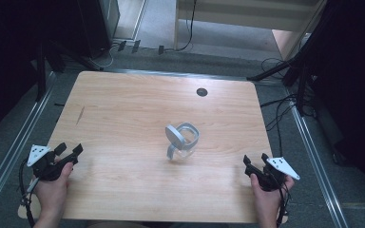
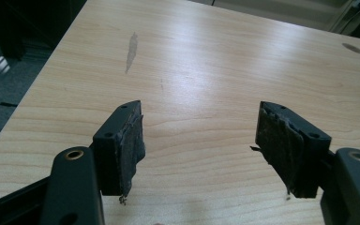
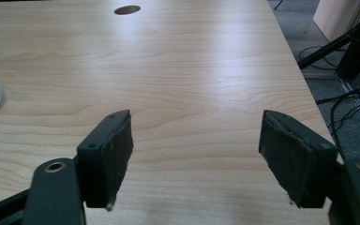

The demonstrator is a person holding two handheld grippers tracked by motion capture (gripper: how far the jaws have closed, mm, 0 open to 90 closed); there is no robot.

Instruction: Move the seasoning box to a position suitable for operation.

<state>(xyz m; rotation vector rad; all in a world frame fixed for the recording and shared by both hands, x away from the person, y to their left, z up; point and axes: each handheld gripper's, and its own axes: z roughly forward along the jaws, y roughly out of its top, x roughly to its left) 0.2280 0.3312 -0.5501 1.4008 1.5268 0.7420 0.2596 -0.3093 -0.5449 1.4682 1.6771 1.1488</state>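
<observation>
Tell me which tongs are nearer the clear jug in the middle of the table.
Right, by a little. The right tongs sit open at the table's near right edge; the left tongs sit open at the near left edge, farther from the clear jug.

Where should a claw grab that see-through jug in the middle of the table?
Probably by the grey handle of the jug. It sticks out on the side nearer the left claw, so come from there; the round clear body looks harder to pinch.
</observation>
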